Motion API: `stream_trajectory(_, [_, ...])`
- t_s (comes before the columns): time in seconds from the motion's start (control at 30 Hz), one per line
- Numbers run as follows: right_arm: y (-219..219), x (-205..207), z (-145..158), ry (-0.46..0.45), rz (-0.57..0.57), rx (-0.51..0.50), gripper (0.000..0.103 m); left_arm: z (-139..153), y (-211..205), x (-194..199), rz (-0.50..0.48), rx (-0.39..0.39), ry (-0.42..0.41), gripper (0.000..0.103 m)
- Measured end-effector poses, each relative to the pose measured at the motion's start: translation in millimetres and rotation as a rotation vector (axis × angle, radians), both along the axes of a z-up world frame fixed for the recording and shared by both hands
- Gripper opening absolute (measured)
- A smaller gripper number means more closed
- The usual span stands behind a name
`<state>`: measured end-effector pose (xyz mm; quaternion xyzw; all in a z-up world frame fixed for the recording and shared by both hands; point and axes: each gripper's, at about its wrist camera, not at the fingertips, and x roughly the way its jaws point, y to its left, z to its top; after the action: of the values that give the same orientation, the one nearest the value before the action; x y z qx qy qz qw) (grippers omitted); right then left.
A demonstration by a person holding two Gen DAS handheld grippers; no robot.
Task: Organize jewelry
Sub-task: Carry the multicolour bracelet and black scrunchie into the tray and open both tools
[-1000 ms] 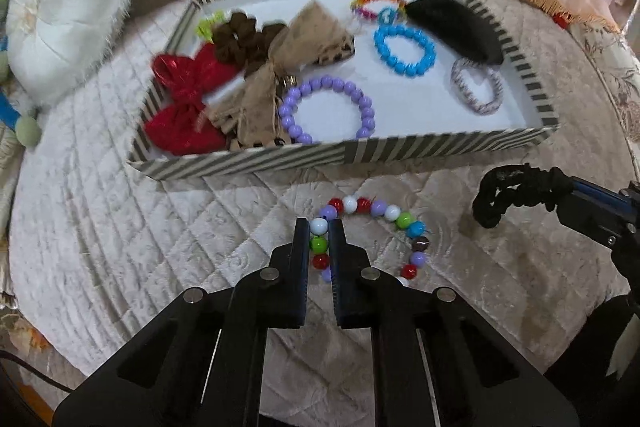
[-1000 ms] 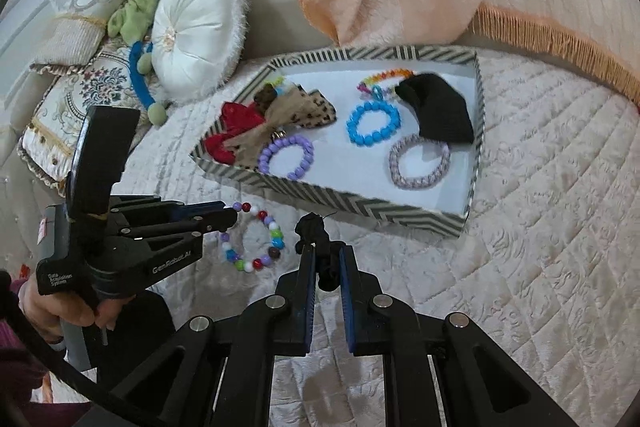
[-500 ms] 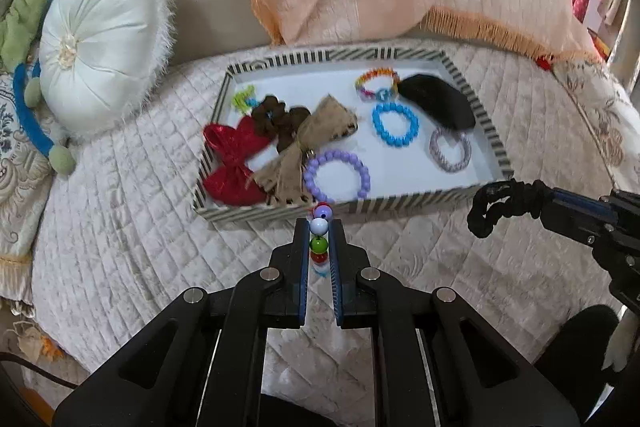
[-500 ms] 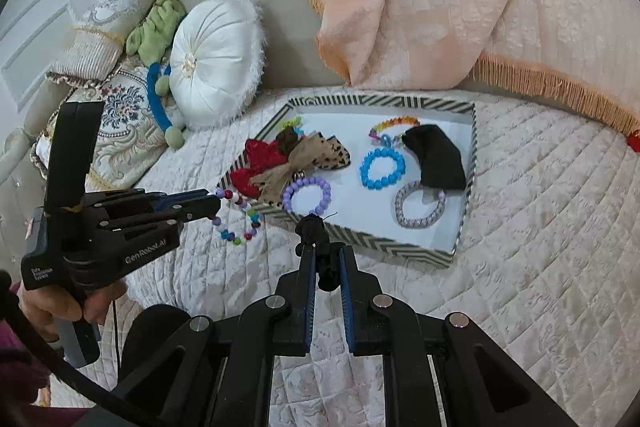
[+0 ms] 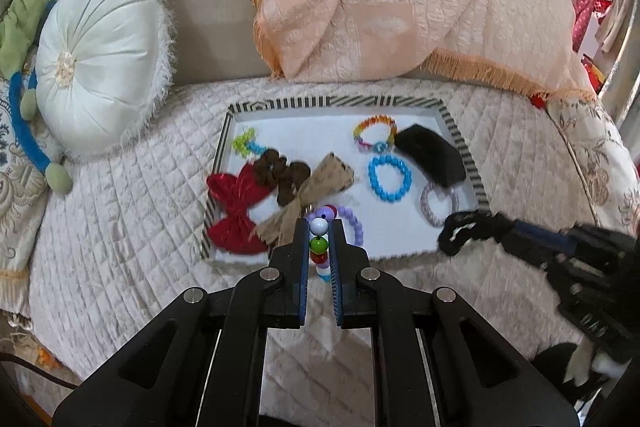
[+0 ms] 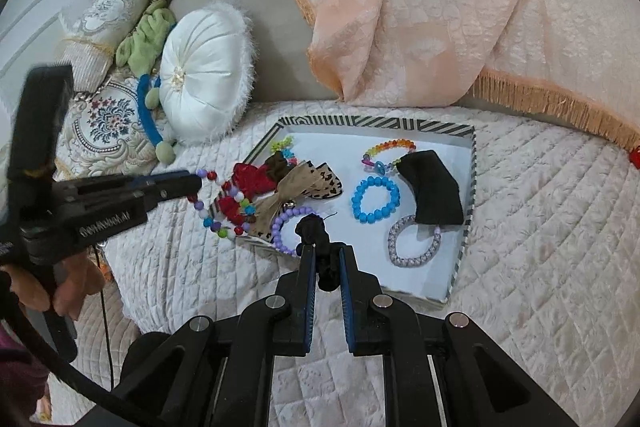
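Gripping left: our left gripper [image 5: 319,227] pinches the multicoloured bead bracelet [image 6: 224,205], dangling at the striped tray's [image 5: 460,143] seven-o'clock corner.
Gripping right: our right gripper [image 6: 327,251] clamps the black scrunchie [image 6: 316,231] above the tray's six-o'clock edge.

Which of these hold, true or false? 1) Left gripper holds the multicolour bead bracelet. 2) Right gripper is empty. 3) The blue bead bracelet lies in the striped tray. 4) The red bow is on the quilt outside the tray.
1) True: the left gripper is shut on the multicolour bead bracelet.
2) False: the right gripper is shut on a black braided band.
3) True: the blue bead bracelet lies in the striped tray.
4) False: the red bow lies inside the tray.
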<state>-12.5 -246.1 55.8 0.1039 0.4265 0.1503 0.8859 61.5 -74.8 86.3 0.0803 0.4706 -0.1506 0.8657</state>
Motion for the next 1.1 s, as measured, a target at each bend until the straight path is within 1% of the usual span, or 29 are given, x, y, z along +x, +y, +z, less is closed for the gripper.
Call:
stream_trajectory(0.17, [2.9, 27.7, -25.7, 0.067, 0.008, 0.024, 0.011, -1.9, -11.1, 32.1, 0.02, 0.007, 0.008, 0.008])
stream_trajectory(0.33, [4.3, 55.8, -55.1, 0.137, 0.017, 0.042, 0.011, -16.7, -23.3, 72.5, 0.042, -0.01, 0.045, 0.008])
stream_trajectory(0.5, [2.4, 78.0, -82.3, 0.216, -0.002, 0.013, 0.011, -45.1, -35.3, 118.7, 0.067, -0.037, 0.097, 0.008])
stream_trajectory(0.6, [1.9, 81.5, -85.3, 0.221, -0.017, 0.0, 0.011, -62.6, -39.2, 141.3, 0.084, -0.033, 0.115, 0.008])
stream_trajectory(0.67, [3.9, 81.2, -85.4, 0.211, -0.02, -0.016, 0.014, -73.9, -39.7, 152.5, 0.097, -0.029, 0.128, 0.008])
stream_trajectory(0.7, [4.4, 81.1, -85.4, 0.206, -0.019, -0.02, 0.022, -80.2, -39.1, 158.4, 0.109, -0.023, 0.131, 0.008])
stream_trajectory(0.73, [4.9, 80.4, -85.0, 0.202, -0.02, -0.024, 0.035, -85.2, -38.3, 162.7, 0.115, -0.019, 0.135, 0.008])
stream_trajectory(0.77, [5.5, 79.4, -84.3, 0.198, -0.021, -0.024, 0.039, -89.7, -37.2, 165.6, 0.12, -0.016, 0.138, 0.008])
stream_trajectory(0.93, [6.1, 77.3, -78.6, 0.167, -0.017, -0.01, 0.039, -106.4, -28.8, 176.4, 0.14, -0.025, 0.167, 0.008])
stream_trajectory(1.0, [6.1, 76.6, -76.6, 0.158, -0.02, -0.008, 0.039, -107.8, -27.6, 176.5, 0.138, -0.017, 0.17, 0.011])
stream_trajectory(1.03, [5.7, 75.9, -75.8, 0.156, -0.023, -0.011, 0.039, -107.5, -27.4, 175.7, 0.138, -0.007, 0.166, 0.017])
stream_trajectory(1.07, [5.1, 74.7, -75.1, 0.154, -0.03, -0.015, 0.039, -107.0, -27.1, 175.3, 0.137, -0.005, 0.163, 0.031])
stream_trajectory(1.1, [5.4, 73.9, -74.7, 0.151, -0.038, -0.02, 0.039, -105.3, -25.6, 172.8, 0.134, -0.013, 0.159, 0.039])
